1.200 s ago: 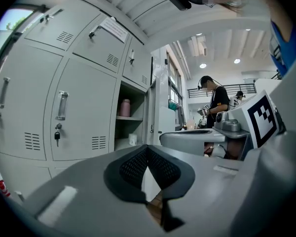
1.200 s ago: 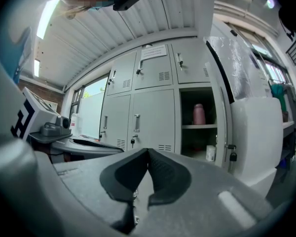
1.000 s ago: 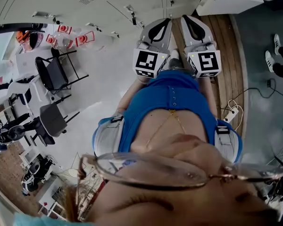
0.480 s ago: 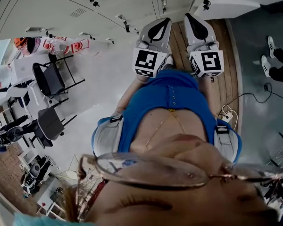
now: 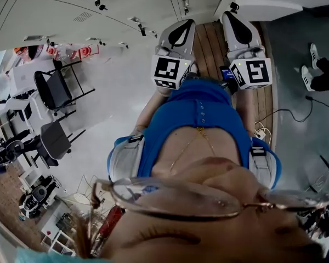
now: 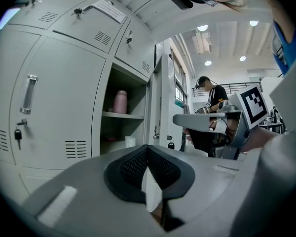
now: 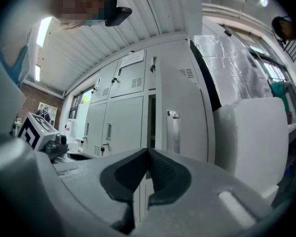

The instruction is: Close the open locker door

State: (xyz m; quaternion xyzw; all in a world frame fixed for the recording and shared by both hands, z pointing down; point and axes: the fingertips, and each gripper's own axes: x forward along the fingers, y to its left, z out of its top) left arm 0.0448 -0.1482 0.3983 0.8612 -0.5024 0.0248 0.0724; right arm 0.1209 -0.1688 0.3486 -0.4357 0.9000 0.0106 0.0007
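Observation:
Grey lockers (image 5: 126, 4) run along the top of the head view. One compartment (image 6: 121, 127) stands open, with a pink bottle (image 6: 121, 101) on its shelf. Its door (image 6: 156, 102) shows edge-on in the left gripper view. In the right gripper view the door's face (image 7: 185, 112) with a vertical handle (image 7: 173, 131) is just ahead, a dark gap (image 7: 151, 120) to its left. My left gripper (image 6: 148, 154) is shut and empty, aimed at the open compartment. My right gripper (image 7: 148, 157) is shut and empty, a short way off the door. Both grippers (image 5: 178, 34) (image 5: 237, 29) are held up side by side.
A wooden strip of floor (image 5: 211, 37) lies below the grippers. Black chairs (image 5: 55, 89) and desks stand at the left. Someone's feet (image 5: 312, 70) and cables (image 5: 274, 119) are at the right. A person sits beyond the door (image 6: 209, 95). A large white surface (image 7: 251, 137) fills the right gripper view's right side.
The right gripper has moved to the right, away from the left one. The view has shifted toward the lockers, and the open door now sits closer above the right gripper.

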